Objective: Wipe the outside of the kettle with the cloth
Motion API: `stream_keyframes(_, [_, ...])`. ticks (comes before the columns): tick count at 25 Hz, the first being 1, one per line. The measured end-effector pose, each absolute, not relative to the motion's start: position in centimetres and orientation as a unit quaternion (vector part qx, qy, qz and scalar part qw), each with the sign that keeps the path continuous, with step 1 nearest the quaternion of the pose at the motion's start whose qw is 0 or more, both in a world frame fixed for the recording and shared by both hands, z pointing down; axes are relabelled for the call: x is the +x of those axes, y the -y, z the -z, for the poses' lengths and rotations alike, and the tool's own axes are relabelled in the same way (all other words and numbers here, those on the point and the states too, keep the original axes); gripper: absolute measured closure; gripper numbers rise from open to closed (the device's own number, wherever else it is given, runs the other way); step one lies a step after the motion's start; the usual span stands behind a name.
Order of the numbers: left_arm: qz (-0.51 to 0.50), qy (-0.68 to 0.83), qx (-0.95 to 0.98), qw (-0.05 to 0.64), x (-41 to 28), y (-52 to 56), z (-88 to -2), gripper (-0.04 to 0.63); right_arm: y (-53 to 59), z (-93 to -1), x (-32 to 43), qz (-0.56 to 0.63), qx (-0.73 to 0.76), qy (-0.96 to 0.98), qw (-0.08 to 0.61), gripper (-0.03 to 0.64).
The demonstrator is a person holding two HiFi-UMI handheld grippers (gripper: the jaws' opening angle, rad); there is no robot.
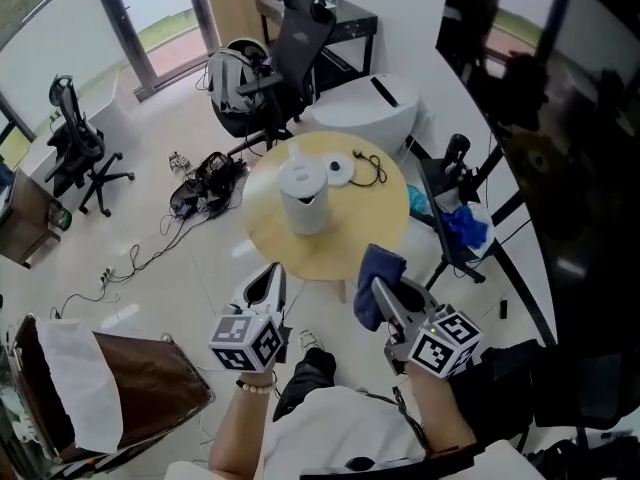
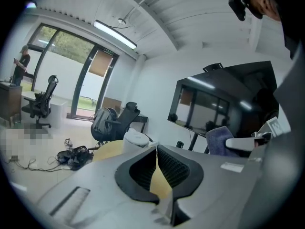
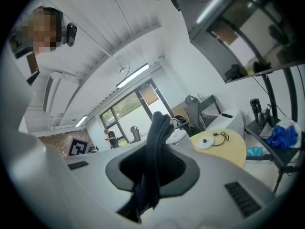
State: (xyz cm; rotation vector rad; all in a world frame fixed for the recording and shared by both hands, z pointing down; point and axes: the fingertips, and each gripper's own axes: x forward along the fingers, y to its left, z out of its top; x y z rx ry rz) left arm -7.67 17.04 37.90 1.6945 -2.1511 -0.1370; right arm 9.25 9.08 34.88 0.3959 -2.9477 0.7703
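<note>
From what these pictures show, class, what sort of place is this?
Probably an office or meeting room: swivel chairs, a big wall screen and tall glass doors all suggest it.

Head view steeply down over round table [image 1: 372, 240], gripper views low, near level, facing its kettle [image 1: 305, 198].

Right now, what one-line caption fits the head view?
Right claw grips a blue cloth, left claw shut and empty, both short of the white kettle on the round yellow table.
</note>
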Motion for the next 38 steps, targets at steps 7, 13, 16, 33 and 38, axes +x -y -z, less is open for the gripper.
stream_keyframes(7, [0.052,0.747,0.624,0.222,-14.0,-13.2,-39.6,0.588,-3.8,-36.8,1.0,-0.191,0.134,0.967,0.106,0.546])
stream_keyframes(13, [0.048,0.74,0.625,0.245,-16.5,-10.4,-42.2,0.595,1.1,-38.2,-5.0,-0.134,0.119,0.968,0.175,0.546])
stream_keyframes(16, [0.042,0.739,0.622,0.253,-17.1,-8.7,-43.9,0.595,3.7,-39.9,-8.4,-0.099,0.1,0.964,0.224,0.546])
stream_keyframes(33, [0.05,0.708,0.626,0.323,-18.6,-1.3,-52.6,0.595,10.5,-46.1,-18.9,0.106,-0.054,0.896,0.427,0.546])
stream_keyframes(38, [0.049,0.702,0.63,0.328,-17.9,-1.2,-52.8,0.595,8.3,-45.8,-21.3,0.162,-0.098,0.872,0.451,0.546])
